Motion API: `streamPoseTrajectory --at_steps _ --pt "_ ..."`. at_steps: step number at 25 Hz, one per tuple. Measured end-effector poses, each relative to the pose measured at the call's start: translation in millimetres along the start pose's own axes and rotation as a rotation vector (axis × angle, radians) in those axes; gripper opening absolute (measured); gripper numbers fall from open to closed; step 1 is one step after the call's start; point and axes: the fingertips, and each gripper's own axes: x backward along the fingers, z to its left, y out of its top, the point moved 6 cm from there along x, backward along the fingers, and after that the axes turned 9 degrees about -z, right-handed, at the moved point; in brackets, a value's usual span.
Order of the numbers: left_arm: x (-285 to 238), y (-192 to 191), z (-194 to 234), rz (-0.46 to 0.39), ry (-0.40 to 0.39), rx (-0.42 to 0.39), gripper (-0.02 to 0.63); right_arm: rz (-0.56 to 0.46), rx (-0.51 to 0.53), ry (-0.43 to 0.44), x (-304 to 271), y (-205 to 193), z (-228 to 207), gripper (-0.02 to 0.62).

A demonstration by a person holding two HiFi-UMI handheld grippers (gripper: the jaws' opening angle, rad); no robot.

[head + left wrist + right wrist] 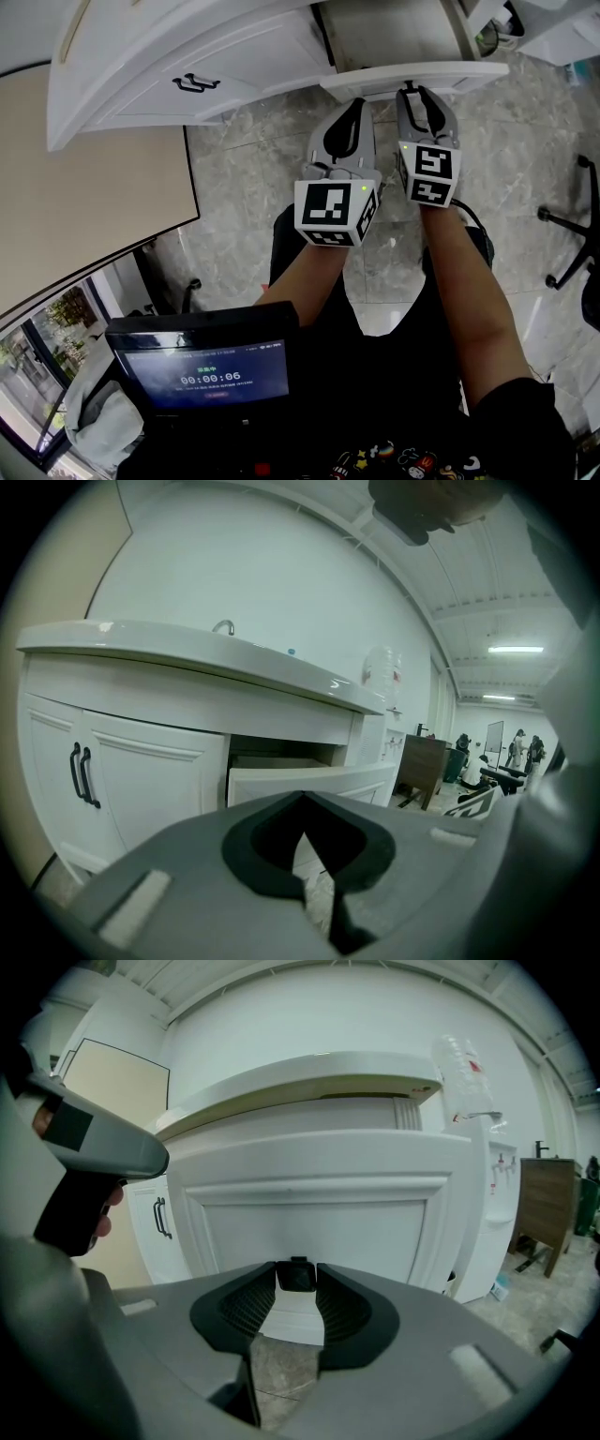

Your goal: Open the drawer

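The white drawer [412, 79] of the white vanity cabinet stands partly pulled out; its open box shows from the side in the left gripper view [309, 778]. My right gripper [417, 94] is at the drawer front [319, 1208], shut on the small dark drawer knob [298, 1275] held between its ribbed pads. My left gripper [354, 105] hangs just left of it, below the drawer's edge and apart from it. In its own view the left gripper [302, 799] has its tips together and holds nothing.
Cabinet doors with black handles [195, 83] are left of the drawer. A beige panel [84, 187] stands at the left, and a black office chair base [572, 234] at the right on the marble floor. A water dispenser [380, 672] stands beyond the cabinet. A small screen [206, 373] sits at the person's chest.
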Motion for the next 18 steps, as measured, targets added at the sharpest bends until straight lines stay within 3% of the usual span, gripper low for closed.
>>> streamPoseTrajectory --at_steps 5,7,11,18 --pt "4.7 19.3 -6.8 0.012 0.002 0.002 0.002 0.007 -0.008 0.0 24.7 20.1 4.0 0.124" --pt "6.2 34.2 -12.2 0.013 0.005 0.005 0.0 0.007 0.001 0.003 36.3 37.4 3.9 0.074" --pt "5.8 70.2 -26.2 0.0 0.005 0.009 0.002 -0.017 0.034 0.018 54.1 84.3 2.1 0.024" --pt "4.8 139.9 -42.0 -0.031 0.024 0.008 0.002 -0.081 0.054 0.048 76.6 178.1 -0.2 0.02"
